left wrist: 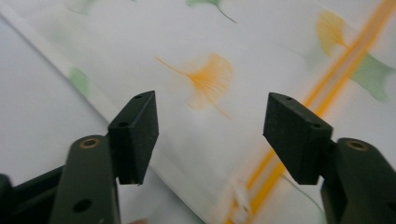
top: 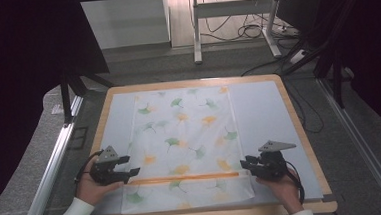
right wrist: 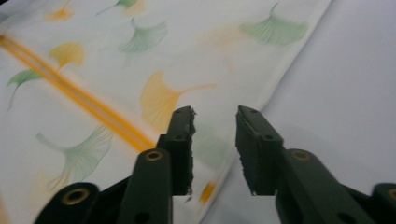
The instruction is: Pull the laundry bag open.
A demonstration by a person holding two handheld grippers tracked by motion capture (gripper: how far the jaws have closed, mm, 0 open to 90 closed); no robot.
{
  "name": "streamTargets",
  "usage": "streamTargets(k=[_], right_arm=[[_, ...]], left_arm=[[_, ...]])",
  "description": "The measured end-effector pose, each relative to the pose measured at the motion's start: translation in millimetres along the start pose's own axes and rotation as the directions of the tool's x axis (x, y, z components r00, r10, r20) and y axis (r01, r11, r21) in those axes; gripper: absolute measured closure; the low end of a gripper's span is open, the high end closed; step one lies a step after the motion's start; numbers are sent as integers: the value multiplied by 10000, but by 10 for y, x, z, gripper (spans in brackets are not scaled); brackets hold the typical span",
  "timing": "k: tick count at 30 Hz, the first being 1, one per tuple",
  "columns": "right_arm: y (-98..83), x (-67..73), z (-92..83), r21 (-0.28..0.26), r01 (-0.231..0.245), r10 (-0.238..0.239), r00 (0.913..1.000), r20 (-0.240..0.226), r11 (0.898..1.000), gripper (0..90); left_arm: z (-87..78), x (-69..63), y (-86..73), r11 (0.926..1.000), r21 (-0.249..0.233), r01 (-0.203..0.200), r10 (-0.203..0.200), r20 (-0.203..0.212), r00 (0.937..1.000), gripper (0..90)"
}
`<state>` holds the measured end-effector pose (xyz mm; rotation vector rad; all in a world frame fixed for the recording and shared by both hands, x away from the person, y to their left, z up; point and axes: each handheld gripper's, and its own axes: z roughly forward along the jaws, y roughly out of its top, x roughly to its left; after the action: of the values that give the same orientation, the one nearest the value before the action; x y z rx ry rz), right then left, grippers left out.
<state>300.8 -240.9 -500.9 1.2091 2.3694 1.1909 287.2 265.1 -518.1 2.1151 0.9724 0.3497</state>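
A leaf-printed cloth point(top: 185, 143) with an orange stripe point(top: 185, 178) lies flat mid-desk point(top: 300, 131). The left claw point(top: 132, 172) at the stripe's 9 o'clock end gapes wide; the right claw point(top: 246, 164) at 3 o'clock is slightly parted, empty.

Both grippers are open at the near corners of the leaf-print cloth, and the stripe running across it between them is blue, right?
Not quite: the stripe is orange, as the high view shows. The rest holds: the left gripper and right gripper are open, each at a near side edge of the leaf-print cloth, by the stripe's ends.
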Motion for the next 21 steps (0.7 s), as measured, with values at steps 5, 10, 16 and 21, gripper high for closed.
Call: streamTargets(k=[5, 10, 16, 21], right_arm=[[127, -191, 82, -151, -286, 293, 9982, 519, 9995, 484], [66, -316, 20, -221, -602, 620, 9936, 945, 9979, 434], [16, -382, -28, -319, -840, 871, 9901, 1101, 9960, 413], [7, -328, -10, -219, -513, 537, 9902, 1291, 9984, 402]], left_arm=[[118, 155, 104, 9982, -406, 441, -463, -548, 9974, 307], [199, 223, 146, 9981, -280, 543, -554, -379, 9977, 307], [168, 197, 118, 9993, -94, 350, -351, -81, 9994, 301], [123, 209, 97, 9989, -171, 440, -439, 72, 9990, 302]])
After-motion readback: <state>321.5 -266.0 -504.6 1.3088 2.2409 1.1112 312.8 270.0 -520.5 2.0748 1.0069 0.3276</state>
